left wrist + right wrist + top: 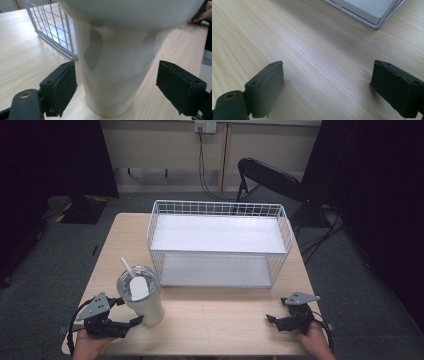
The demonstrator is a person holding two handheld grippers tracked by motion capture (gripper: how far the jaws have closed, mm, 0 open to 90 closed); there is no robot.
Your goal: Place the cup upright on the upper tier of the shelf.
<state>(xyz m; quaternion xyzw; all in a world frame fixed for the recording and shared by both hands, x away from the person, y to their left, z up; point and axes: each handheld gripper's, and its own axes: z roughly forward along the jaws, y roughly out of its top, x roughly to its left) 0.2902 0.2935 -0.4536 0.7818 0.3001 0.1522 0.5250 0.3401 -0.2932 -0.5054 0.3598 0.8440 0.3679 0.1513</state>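
Jaws of the left gripper [116, 87] straddle the tumbler [117, 62] wide apart, untouching; right gripper [328, 87] gapes over bare table [312, 50].

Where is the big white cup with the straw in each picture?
High view: the white cup stands at the table's near left, right by the left gripper.
Left gripper view: the cup looms up close between the open jaws, not yet squeezed.
Right gripper view: bare wood and the rack's corner, not the cup.
Shared landmark: the white wire rack.

The tumbler [117, 62] top is cut off in left gripper view.
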